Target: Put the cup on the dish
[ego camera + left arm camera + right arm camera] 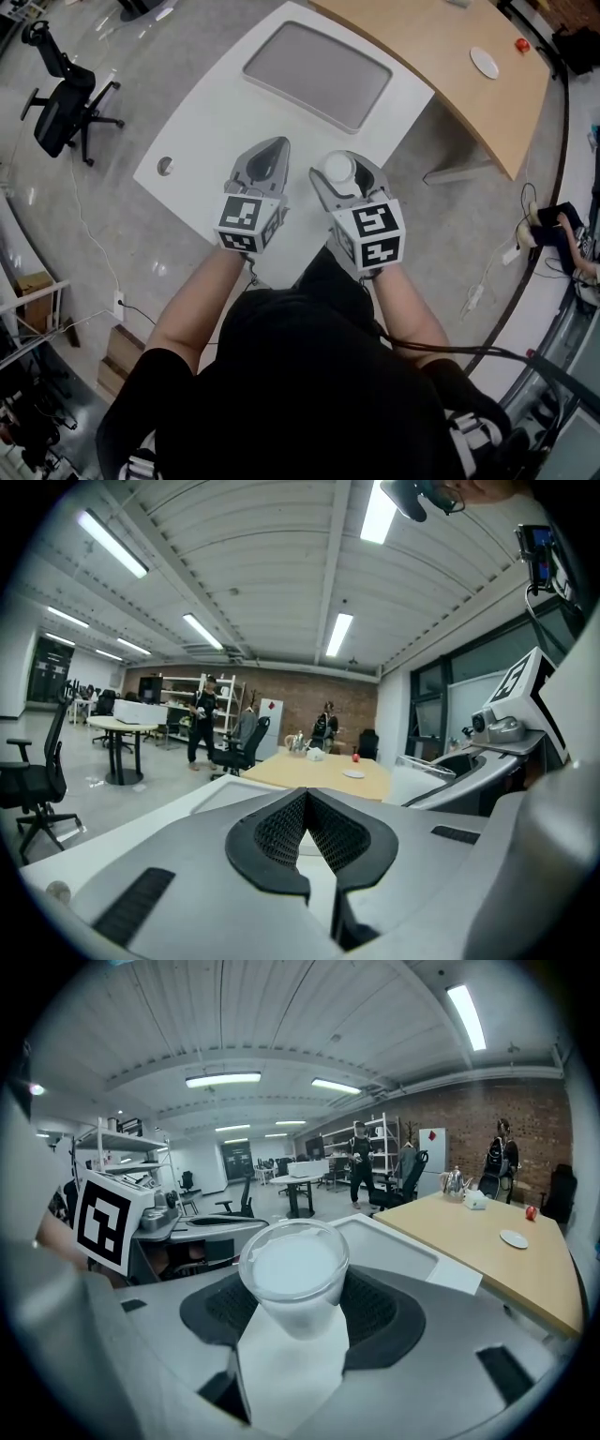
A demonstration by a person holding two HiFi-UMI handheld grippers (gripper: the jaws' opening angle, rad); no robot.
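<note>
A small translucent white cup [337,169] sits between the jaws of my right gripper [343,161], which is shut on it just above the near edge of the white table [202,131]. The right gripper view shows the cup [293,1274] upright, pinched between the black pads [375,1312]. The white dish [485,63] lies far off on the wooden table [450,56] at the upper right, and it also shows as the dish [513,1238] in the right gripper view. My left gripper [271,148] hovers beside the right one, shut and empty, its pads [281,829] meeting at the tips.
A grey recessed panel [317,73] takes up the far part of the white table. A red object [522,44] lies beyond the dish. An office chair [66,103] stands on the floor at left. Cables [487,272] run across the floor at right. People stand far back in the room.
</note>
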